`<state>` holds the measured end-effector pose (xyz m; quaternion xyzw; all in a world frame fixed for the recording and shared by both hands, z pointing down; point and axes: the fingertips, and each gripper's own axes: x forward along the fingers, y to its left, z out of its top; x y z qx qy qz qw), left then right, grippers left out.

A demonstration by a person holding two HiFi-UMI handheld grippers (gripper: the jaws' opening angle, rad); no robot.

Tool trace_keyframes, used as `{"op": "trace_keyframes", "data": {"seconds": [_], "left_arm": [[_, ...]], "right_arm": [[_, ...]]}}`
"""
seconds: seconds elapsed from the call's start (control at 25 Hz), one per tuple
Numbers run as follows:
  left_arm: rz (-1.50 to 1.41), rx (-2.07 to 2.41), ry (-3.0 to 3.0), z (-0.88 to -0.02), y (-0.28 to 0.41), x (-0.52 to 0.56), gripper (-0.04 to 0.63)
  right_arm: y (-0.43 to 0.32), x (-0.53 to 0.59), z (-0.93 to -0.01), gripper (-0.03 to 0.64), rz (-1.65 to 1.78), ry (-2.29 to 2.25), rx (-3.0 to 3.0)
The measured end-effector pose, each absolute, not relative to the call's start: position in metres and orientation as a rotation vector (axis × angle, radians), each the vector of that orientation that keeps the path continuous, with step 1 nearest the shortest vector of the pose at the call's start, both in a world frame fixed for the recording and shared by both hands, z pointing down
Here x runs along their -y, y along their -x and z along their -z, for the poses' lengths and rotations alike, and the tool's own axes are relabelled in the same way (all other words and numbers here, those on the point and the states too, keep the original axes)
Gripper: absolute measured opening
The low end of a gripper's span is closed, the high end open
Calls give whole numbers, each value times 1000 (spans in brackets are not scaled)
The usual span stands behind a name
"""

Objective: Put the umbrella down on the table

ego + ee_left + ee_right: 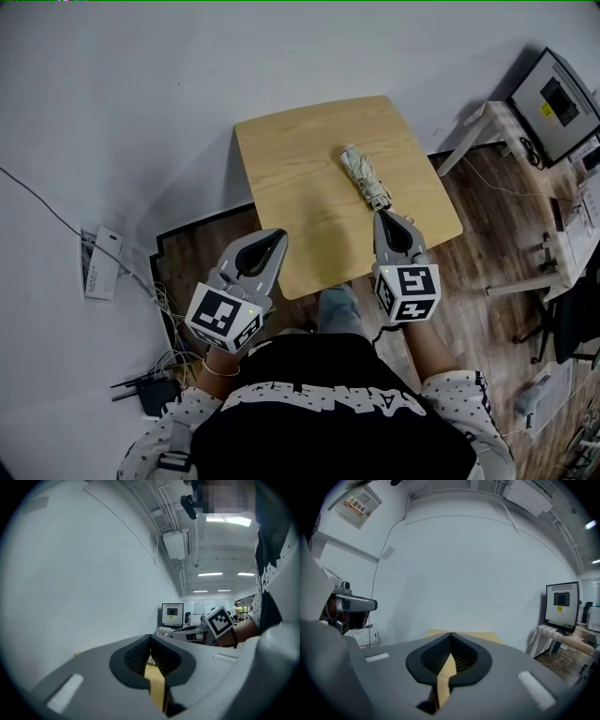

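wooden table [300, 159] is carrying the folded umbrella [366, 176], which is lying flat right of centre, pointing diagonally toward the person. right gripper [383, 217] is hovering just beside the umbrella's near end, contact unclear, jaws pressed together and gripping nothing. left gripper [278, 235] is hanging over the table's near left edge, well apart from the umbrella, jaws likewise closed and empty.

Grey right gripper [380, 217] — marker cube [410, 292], dotted sleeve [464, 398]

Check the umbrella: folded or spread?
Folded. The umbrella lies as a tight, compact bundle on the wooden table, canopy wrapped around itself, no ribs spread.
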<state>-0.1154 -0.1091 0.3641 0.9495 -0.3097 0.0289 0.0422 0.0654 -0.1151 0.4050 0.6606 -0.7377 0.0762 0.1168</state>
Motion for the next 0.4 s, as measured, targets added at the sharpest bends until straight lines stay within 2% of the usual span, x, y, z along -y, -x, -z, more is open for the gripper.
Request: {"op": "trace_keyframes", "data": {"seconds": [0.4], "left_arm": [[-87,953,-2907,-365,118,104,-6]], "right_arm": [[-63,110,-406,14,-220,-1935,2159]]}}
